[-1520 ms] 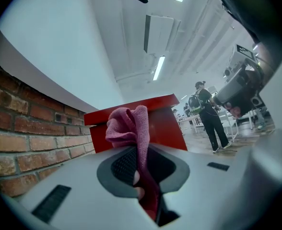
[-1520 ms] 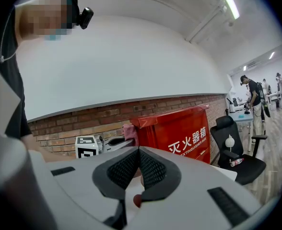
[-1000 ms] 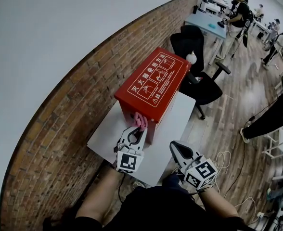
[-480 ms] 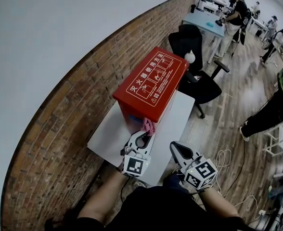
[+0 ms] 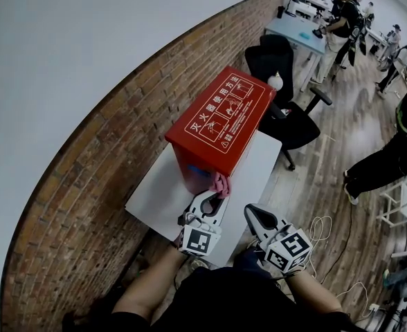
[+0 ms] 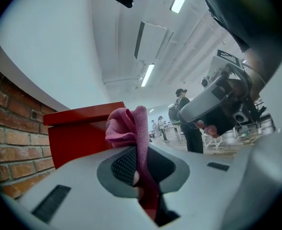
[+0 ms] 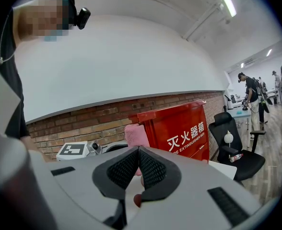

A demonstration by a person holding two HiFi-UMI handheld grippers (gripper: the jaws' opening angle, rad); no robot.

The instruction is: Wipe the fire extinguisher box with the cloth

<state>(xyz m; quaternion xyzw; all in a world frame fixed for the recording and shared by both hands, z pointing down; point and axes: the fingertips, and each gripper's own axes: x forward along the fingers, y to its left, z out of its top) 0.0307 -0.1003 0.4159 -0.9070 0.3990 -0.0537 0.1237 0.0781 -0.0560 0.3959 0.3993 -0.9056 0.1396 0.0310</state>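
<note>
Low and just left of centre in the head view, my left gripper pinches the pink cloth at the near end of the red fire extinguisher box, mid-frame on the white table; I'd press flat and sweep evenly across that face; lower right, my right gripper hangs closed, empty.

One red box, one pink cloth, one white table, two claws: left claw, right claw.
</note>
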